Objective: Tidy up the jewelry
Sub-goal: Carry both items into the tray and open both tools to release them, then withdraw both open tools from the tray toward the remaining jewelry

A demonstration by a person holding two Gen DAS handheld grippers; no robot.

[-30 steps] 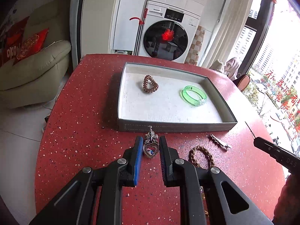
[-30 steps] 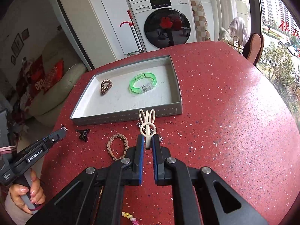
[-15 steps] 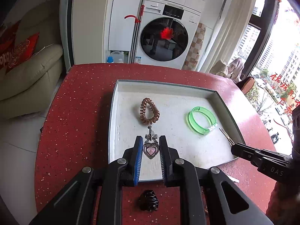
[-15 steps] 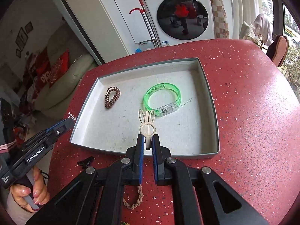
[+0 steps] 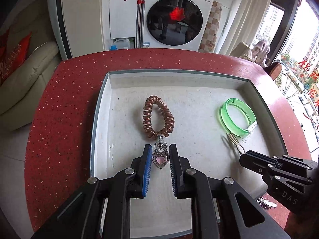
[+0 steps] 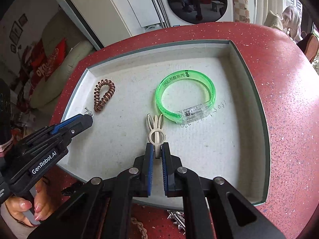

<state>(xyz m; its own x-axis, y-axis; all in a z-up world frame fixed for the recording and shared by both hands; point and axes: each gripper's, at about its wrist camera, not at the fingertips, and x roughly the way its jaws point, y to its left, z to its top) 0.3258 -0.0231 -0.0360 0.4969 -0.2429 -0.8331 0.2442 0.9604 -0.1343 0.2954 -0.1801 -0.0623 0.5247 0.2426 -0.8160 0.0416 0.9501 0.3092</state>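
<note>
A shallow grey tray (image 5: 100, 107) (image 6: 257, 91) lies on the red table. In it are a copper coil hair tie (image 5: 158, 117) (image 6: 104, 94) and a green bangle (image 5: 237, 119) (image 6: 185, 98). My left gripper (image 5: 159, 160) is shut on a pink heart pendant (image 5: 160, 159), held over the tray just short of the hair tie. My right gripper (image 6: 157, 152) is shut on a cream rabbit-ear clip (image 6: 156, 128), held over the tray beside the bangle. Each gripper shows in the other's view: the right (image 5: 279, 171), the left (image 6: 59, 133).
On the red table (image 5: 63, 99) in front of the tray lie a braided brown band (image 6: 140, 227), a silver piece (image 6: 176, 218) (image 5: 266, 202) and a black clip (image 6: 69, 190). A washing machine (image 5: 175, 20) and a sofa (image 5: 18, 75) stand beyond the table.
Both grippers moved forward from the table in front of the tray to over the tray's floor, carrying the pendant and the rabbit clip. Both stayed shut.
</note>
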